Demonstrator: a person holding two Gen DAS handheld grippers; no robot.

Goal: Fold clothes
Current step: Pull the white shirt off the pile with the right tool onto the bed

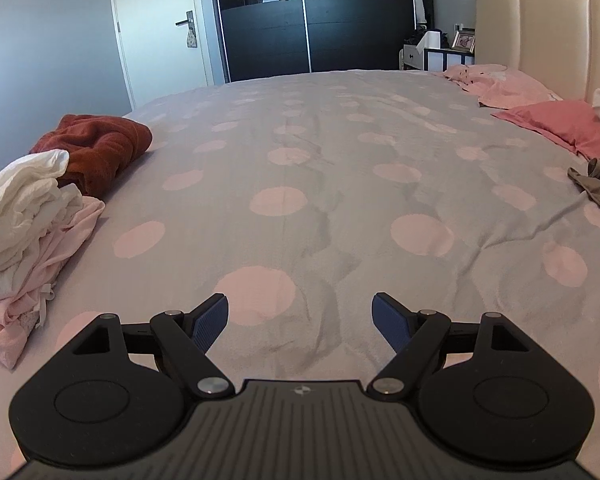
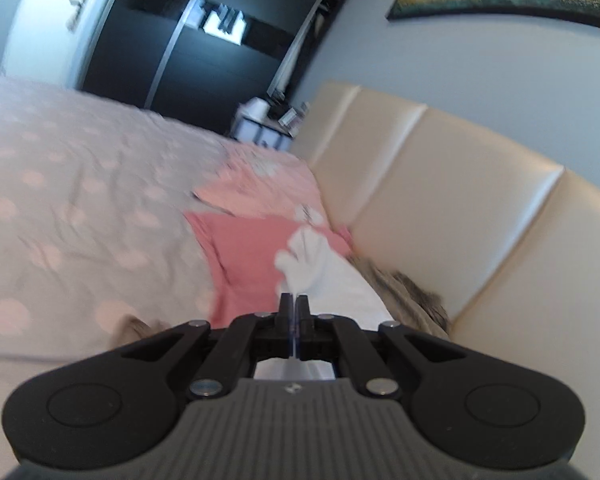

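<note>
Clothes on the spotted bedcover: folded, loose and lifted.

Stack of folded white crinkled garments (image 1: 24, 200) on pale pink ones (image 1: 56, 256), at the bed's left edge; rust-brown towelling garment (image 1: 96, 144), crumpled, touching the stack on its far side; grey-olive thin garment (image 1: 598, 184), bunched, well apart at the right edge; white soft garment (image 2: 306, 256), drawn up in a peak over the coral pillow, blurred.

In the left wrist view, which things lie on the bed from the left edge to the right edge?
White clothes stack → rust-red towel → light pink pillow → darker pink pillow → crumpled grey-brown garment.
</note>
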